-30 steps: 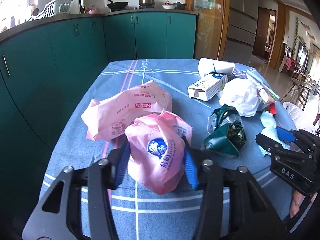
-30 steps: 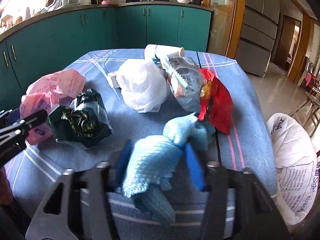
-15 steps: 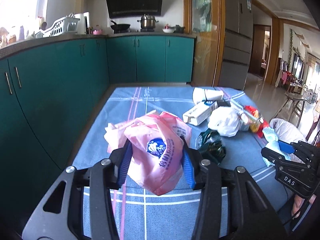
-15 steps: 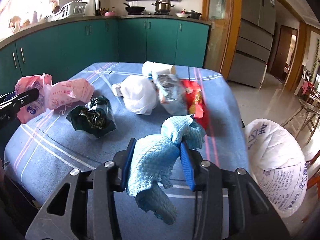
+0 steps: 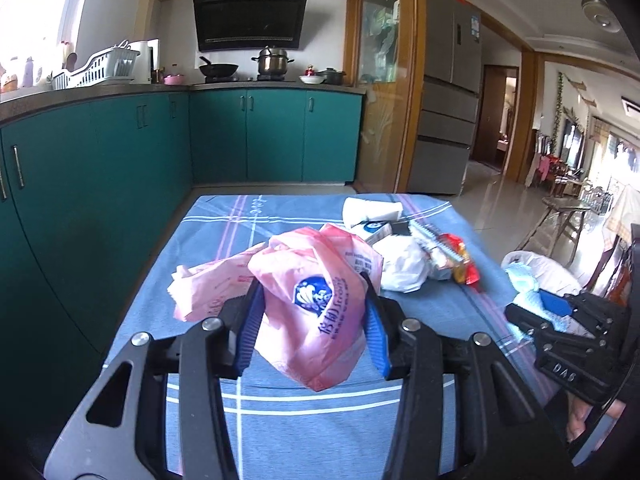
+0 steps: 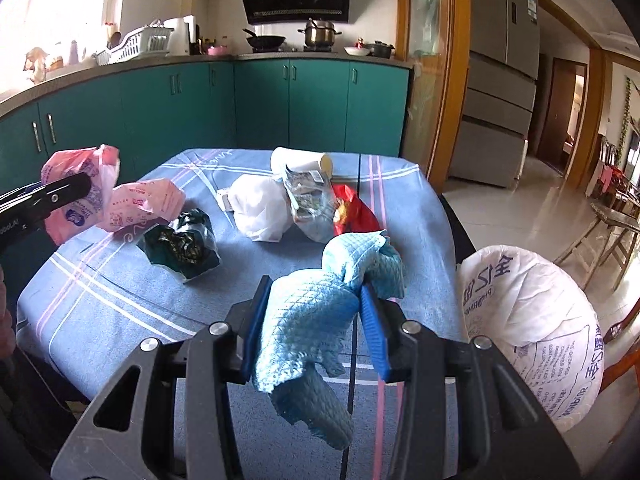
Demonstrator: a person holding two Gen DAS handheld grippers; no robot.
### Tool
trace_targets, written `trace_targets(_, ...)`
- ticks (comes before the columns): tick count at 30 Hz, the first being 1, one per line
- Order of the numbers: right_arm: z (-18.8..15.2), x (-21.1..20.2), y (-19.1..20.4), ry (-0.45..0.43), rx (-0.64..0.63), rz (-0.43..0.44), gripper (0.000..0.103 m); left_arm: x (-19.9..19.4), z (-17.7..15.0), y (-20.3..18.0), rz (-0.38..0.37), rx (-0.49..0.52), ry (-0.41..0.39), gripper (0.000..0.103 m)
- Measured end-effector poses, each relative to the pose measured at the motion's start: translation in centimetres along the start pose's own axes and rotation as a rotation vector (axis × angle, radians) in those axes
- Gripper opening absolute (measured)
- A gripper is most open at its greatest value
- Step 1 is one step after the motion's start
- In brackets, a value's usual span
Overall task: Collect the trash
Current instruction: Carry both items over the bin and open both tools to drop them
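My left gripper (image 5: 314, 320) fills the lower centre of the frame, its blue pads (image 5: 252, 324) pinching a crumpled pink plastic bag (image 5: 316, 308) clear of the blue checked tablecloth (image 5: 280, 420). A second pink bag (image 5: 212, 288) lies left of centre. A white bag (image 5: 402, 266), small carton (image 5: 374, 230) and red wrapper (image 5: 462, 266) sit right of centre. My right gripper (image 5: 560, 332) shows at the right edge.

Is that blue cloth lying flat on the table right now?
No, the blue cloth hangs bunched between the right gripper pads, lifted above the table.
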State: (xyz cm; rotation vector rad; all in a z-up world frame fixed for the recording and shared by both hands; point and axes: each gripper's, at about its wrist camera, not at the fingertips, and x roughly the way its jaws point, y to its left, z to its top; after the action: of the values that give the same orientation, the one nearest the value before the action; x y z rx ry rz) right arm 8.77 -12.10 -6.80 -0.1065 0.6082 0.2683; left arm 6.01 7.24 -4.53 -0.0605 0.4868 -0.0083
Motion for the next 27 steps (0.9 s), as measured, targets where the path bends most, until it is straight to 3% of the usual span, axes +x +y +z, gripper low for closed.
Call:
trace_targets(12, -0.1, -0.7, 0.4, -0.024, -0.022, 0.022, 0.043, -0.8, 0.4, -2.1, -0.063, 0.02, -0.033, 0.046)
trace_targets(19, 0.2, -1.7, -0.4, -0.056, -0.009, -0.001, 0.043, -2.0, 1.3, -2.3, -0.091, 0.003, -0.072, 0.046)
trace_targets(27, 0.1, -2.6, -2.0, -0.077, 0.006, -0.058, 0.043, -2.5, 1.5, -4.7, -0.157, 0.052, -0.089, 0.046)
